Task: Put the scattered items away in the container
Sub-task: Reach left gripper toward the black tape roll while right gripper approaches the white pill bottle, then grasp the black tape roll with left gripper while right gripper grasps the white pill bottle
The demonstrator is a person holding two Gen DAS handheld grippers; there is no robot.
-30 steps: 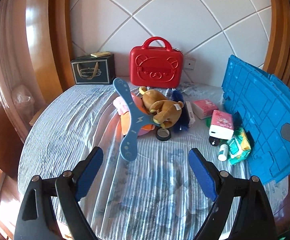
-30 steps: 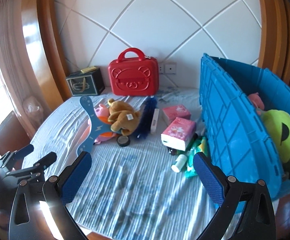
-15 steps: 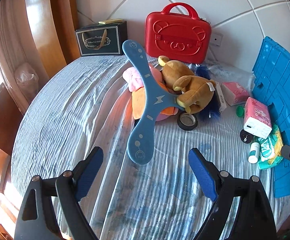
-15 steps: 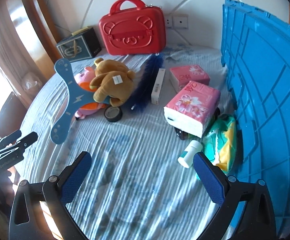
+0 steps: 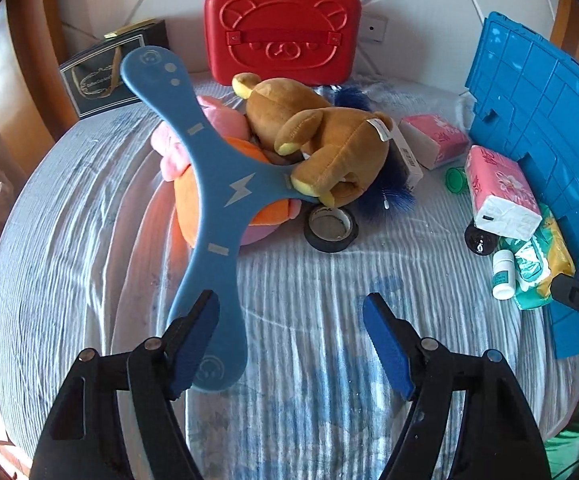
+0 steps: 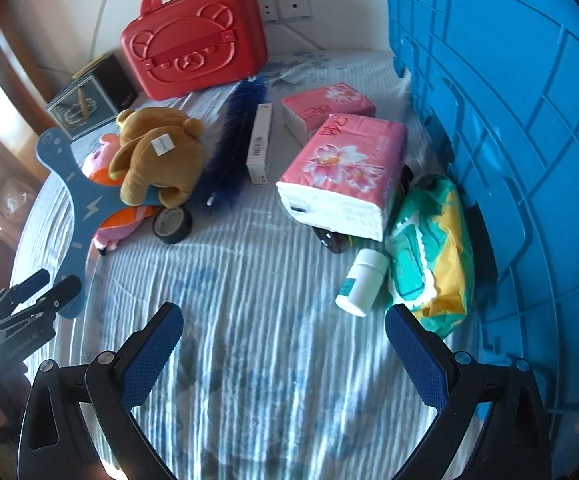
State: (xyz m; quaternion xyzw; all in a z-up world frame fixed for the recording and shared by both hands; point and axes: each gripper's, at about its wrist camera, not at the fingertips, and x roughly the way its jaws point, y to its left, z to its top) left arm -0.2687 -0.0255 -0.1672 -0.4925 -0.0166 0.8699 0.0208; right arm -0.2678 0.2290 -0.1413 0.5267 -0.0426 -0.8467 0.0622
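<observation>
A blue three-armed boomerang (image 5: 225, 200) leans on a pink and orange plush (image 5: 209, 184), under a brown bear plush (image 5: 329, 148). Its near arm lies between the jaws of my left gripper (image 5: 289, 320), close by the left finger (image 5: 193, 332). The jaws are closing and the pads do not press on it. My right gripper (image 6: 285, 344) hovers open over bare bedspread. A white bottle (image 6: 363, 282) lies just beyond its right finger. The blue crate (image 6: 509, 120) stands at the right.
Beside the crate lie two pink tissue packs (image 6: 345, 172), a green and yellow wipes pack (image 6: 433, 248) and a dark bottle (image 6: 331, 238). A tape roll (image 6: 172, 220), a blue feather brush (image 6: 237, 136) and a slim white box (image 6: 260, 144) lie mid-bed. A red case (image 6: 195, 52) and a black box (image 6: 85, 100) stand at the wall.
Both grippers have come down and forward over the bed. The left one's jaws have narrowed and now stand around the boomerang's near arm. The right one now faces the bottle and tissue packs.
</observation>
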